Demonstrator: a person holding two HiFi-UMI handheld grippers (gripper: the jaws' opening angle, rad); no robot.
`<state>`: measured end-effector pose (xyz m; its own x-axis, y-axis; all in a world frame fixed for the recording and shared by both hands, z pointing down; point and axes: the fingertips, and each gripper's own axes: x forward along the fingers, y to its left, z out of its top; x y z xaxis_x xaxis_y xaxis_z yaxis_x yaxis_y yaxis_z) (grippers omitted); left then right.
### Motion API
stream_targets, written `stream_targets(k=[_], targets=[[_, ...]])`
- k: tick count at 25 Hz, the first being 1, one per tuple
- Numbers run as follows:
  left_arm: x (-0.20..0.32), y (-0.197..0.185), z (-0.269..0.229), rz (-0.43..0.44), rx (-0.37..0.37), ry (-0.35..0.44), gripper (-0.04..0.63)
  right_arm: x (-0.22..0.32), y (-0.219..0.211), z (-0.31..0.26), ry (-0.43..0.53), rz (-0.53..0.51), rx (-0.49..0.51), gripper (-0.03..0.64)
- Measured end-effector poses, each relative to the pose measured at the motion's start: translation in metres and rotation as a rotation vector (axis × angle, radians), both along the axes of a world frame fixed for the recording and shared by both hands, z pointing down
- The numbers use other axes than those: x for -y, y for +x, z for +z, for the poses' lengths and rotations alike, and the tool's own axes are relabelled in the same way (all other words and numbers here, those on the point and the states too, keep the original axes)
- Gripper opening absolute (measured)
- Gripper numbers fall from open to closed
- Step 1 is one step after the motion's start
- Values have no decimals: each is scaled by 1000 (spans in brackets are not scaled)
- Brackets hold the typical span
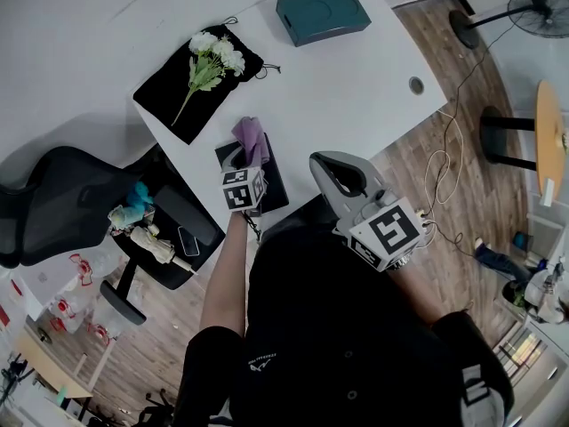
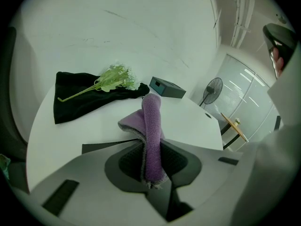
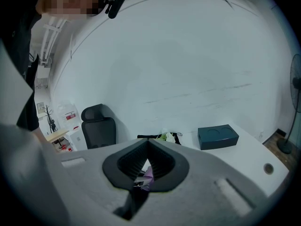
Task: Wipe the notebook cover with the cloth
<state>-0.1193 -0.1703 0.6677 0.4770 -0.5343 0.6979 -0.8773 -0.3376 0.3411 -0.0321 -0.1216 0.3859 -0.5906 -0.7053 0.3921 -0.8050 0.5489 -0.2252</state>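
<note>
The cloth (image 2: 151,117) is pinched between the jaws of the left gripper (image 2: 151,144). One end is clamped deep between the pads, and the rest stands out past the tips, with a loose fold hanging to the left of them. The notebook (image 1: 274,183) lies under and just left of these jaws, at the near edge of the table (image 1: 356,78). Whether the cloth rests on the cover cannot be told. The jaws of the right gripper (image 3: 148,144) are pressed together on nothing. It is held well to the right of the notebook, which is seen low through the gap behind its tips.

Several slips are judged likely from here:

- **The notebook may skid.** It is pinned by nothing, so a stroke toward the jaws could carry it along or push it off the near edge. This would be caused by the right gripper being held away rather than set on the cover.
- **The cloth may work loose.** Only a narrow strip is clamped, so it could be drawn out of the jaws by a hard drag.
- **Little of the cover may be wiped.** The free part is bunched and upright, so only a small patch would be touched at each pass.
- **The cover may be scraped.** If the jaws are lowered too far, it would be rubbed by the hard tips rather than by the cloth.
</note>
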Motion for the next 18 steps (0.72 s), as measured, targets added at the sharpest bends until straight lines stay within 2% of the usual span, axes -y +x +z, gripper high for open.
stream_targets(k=[18], targets=[[-4,-31,-1,-49,34,4,77,-7,-12,-2,5,-23,7,2]])
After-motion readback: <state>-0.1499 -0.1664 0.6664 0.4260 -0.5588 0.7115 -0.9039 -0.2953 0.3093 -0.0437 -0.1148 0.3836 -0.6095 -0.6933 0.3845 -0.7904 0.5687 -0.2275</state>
